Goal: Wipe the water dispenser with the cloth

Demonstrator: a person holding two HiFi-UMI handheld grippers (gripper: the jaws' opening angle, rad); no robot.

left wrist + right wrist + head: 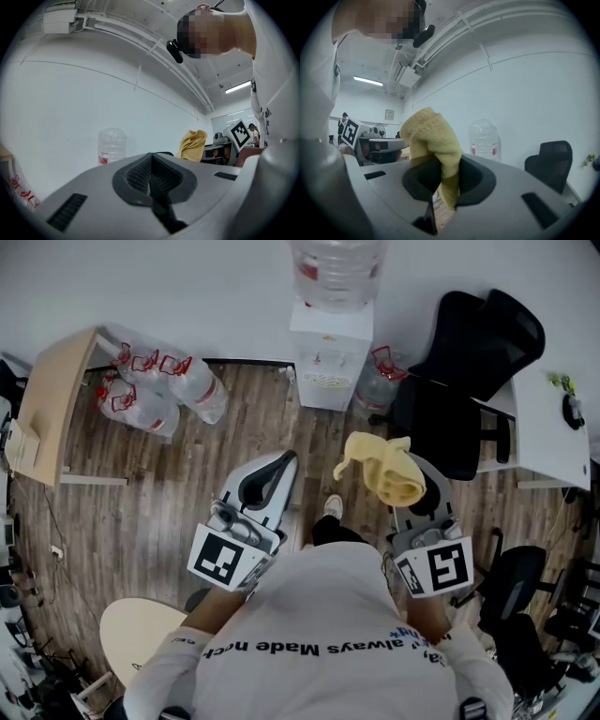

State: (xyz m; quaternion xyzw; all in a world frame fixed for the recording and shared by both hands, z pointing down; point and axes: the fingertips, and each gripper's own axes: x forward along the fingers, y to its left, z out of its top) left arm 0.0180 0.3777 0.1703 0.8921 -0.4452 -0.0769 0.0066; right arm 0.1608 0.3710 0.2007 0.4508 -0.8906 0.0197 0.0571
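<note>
While the right gripper [443,185] clamps a bunched yellow terry cloth [430,136] between its jaws, the left gripper [152,180] has its jaws pressed together, empty. Well ahead, the white box-shaped water dispenser [328,352] stands against the wall.

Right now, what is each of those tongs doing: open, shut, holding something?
Left tongs: shut, nothing between them.
Right tongs: shut on the yellow cloth.
</note>
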